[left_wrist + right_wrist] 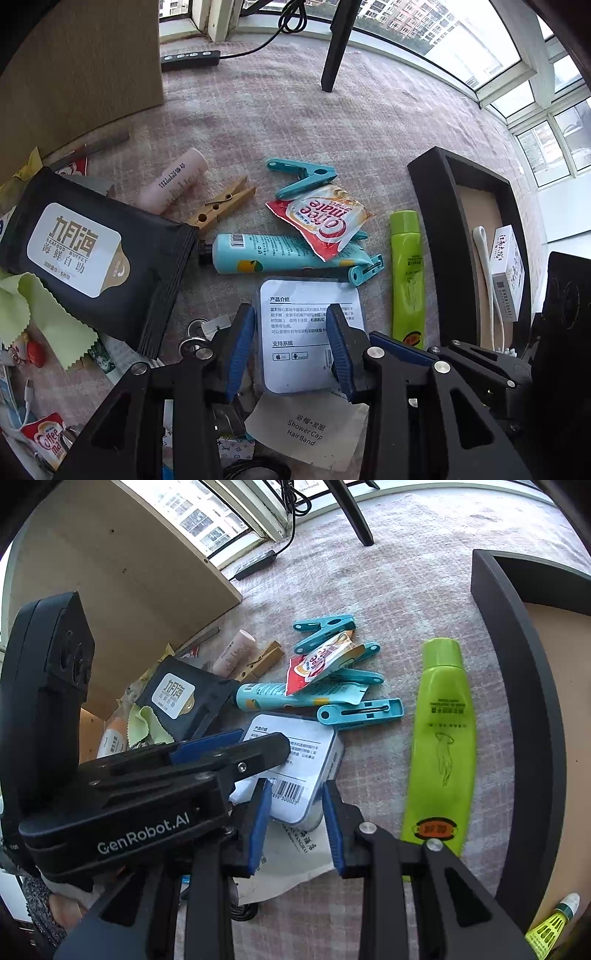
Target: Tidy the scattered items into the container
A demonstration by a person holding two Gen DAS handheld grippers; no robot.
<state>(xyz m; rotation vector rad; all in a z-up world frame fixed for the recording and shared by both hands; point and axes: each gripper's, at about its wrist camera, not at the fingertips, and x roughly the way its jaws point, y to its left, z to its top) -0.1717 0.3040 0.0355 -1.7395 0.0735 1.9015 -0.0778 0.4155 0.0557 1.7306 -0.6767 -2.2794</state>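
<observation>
Left tool [291,347], right tool [295,821]: jaws apart.

Open carpet [280,110] lies beyond the clutter, broken only by a dark chair leg [338,44] and a power strip [190,59]. A narrow bare lane runs between the green tube [441,746] and the black container [517,672] wall. To the left, the black wipes pack [85,251], clothespins and teal tube [280,254] crowd together. The blue-edged box [310,332] lies right ahead of both sets of jaws, and the left gripper [236,753] overlaps its left edge in the right wrist view.
</observation>
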